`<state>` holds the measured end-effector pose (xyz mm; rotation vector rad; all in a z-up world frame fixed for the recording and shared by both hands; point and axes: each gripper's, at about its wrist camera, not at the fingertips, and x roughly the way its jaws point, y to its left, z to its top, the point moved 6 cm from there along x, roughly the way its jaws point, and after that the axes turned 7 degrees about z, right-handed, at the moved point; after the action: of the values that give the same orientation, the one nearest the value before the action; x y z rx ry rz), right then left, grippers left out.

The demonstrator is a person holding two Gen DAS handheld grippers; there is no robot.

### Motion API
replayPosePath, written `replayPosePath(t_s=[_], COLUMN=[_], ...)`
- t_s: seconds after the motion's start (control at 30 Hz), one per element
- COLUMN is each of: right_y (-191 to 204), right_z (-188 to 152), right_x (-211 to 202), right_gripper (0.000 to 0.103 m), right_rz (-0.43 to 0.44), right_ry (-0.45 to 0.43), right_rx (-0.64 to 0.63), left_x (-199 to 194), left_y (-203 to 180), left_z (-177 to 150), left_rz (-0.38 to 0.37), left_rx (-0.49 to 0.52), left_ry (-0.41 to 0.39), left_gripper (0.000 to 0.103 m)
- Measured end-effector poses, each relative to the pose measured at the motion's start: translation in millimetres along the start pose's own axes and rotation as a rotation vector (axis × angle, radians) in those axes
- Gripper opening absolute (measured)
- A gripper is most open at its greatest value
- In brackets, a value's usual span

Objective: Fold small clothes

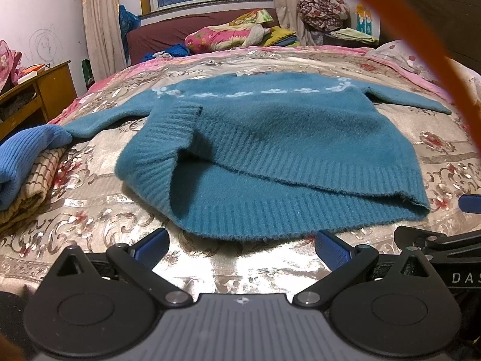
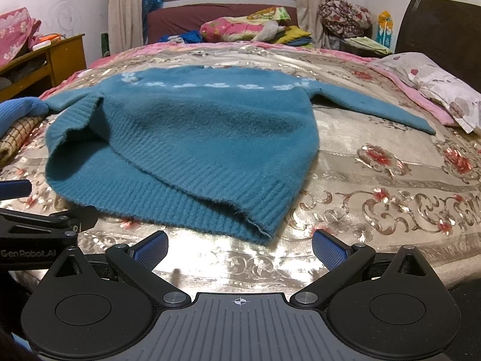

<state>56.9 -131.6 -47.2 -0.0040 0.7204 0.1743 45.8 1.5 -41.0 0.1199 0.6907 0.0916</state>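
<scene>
Sweater: hem nearest, neck away, sleeves spread sideways.
Left gripper: wide, empty, before hem.
Right gripper: wide, empty, before hem corner.

The sweater lies flat on the bedspread, hem nearest, left hem corner turned up. The left gripper hovers just short of the hem, jaws spread wide, empty. Folded clothes lie at left.
</scene>
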Motion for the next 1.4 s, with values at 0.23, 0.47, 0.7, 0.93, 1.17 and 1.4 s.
replayPosePath(t_s=[0.23,0.47,0.7,0.93,1.17,1.4], right_y=[1.1,-2.0,-3.9,-3.8,-4.2,-4.1], right_z=[0.3,-0.6,-1.4,-1.4,-1.2,-1.0], right_x=[-0.6,-0.2,0.3,0.0,-0.3,-0.1], right_gripper=[0.102,0.102,0.102,0.102,0.102,0.102], right_rz=[0.004,-0.001,0.004,0.003,0.003,0.002], right_ry=[-0.002,-0.001,0.004,0.003,0.003,0.002], right_rx=[0.003,0.022,0.038,0.036,0.035,0.034], left_x=[-1.4,0.7,-0.1,-0.6,-0.2,0.0], left_y=[-0.6,0.1,0.1,-1.6,-0.9,-0.8], left_z=[-1.4,-0.1,-0.8,-0.7,-0.9,-0.6], left_rz=[-0.002,-0.011,-0.016,-0.015,-0.022,-0.023], left_rx=[0.003,-0.005,-0.005,-0.005,-0.011,-0.011], left_ry=[0.002,0.005,0.006,0.007,0.014,0.015], left_gripper=[0.103,0.103,0.103,0.103,0.103,0.103])
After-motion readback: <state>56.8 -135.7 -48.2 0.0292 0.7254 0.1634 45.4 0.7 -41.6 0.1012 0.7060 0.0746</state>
